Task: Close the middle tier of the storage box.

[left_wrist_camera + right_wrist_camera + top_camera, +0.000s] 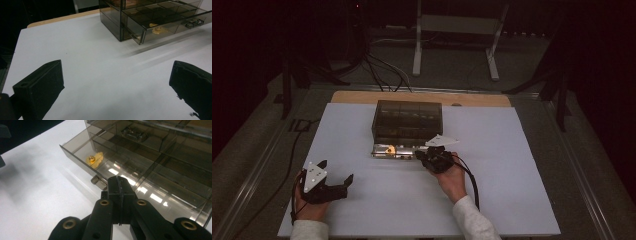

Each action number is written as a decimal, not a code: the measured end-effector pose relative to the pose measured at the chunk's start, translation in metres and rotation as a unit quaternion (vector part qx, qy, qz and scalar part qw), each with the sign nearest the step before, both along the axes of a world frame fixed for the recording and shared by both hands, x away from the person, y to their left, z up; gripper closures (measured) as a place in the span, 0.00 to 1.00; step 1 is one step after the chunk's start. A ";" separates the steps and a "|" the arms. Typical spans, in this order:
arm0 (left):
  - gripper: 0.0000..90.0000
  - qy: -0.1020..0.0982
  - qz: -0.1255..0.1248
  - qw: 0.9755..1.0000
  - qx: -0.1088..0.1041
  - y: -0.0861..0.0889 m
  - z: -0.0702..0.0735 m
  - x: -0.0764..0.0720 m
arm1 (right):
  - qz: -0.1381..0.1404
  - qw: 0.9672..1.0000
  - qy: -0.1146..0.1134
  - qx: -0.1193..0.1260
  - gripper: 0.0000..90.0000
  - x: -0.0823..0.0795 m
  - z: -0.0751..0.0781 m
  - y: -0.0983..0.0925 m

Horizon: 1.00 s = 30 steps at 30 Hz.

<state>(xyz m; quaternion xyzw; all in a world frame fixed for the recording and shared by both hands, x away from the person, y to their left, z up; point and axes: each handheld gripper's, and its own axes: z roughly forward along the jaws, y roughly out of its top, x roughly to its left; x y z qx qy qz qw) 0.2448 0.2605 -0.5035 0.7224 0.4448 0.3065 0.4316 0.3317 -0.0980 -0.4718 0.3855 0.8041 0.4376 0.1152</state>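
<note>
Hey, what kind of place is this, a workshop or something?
Probably a lab recording setup: a white table in a dark room, cables on the floor, and a smoked plastic drawer box.

In the right gripper view the closed jaws of the right tool (pixel 119 185) cover part of the drawer's (pixel 82 165) front wall, and whether they pinch anything cannot be told. The small gold piece (pixel 94 160) inside is too small to identify (a grey item (pixel 133 133) farther back likewise). The organizer (pixel 150 17) is cut off by the top edge in the left gripper view.
</note>
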 end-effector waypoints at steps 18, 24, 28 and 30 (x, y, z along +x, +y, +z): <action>0.01 0.001 -0.001 1.000 0.000 0.000 0.000 0.000 | 0.005 1.000 0.003 -0.029 1.00 -0.002 -0.014 0.005; 0.01 0.002 -0.002 1.000 0.000 -0.001 0.000 0.000 | 0.006 0.999 0.005 -0.034 1.00 -0.003 -0.018 0.008; 0.01 0.001 -0.002 1.000 0.001 -0.001 0.000 0.000 | 0.003 0.999 0.007 -0.035 1.00 -0.002 -0.022 0.010; 0.01 0.002 -0.002 1.000 0.000 -0.001 0.000 0.000 | 0.002 0.999 0.007 -0.034 1.00 -0.001 -0.024 0.012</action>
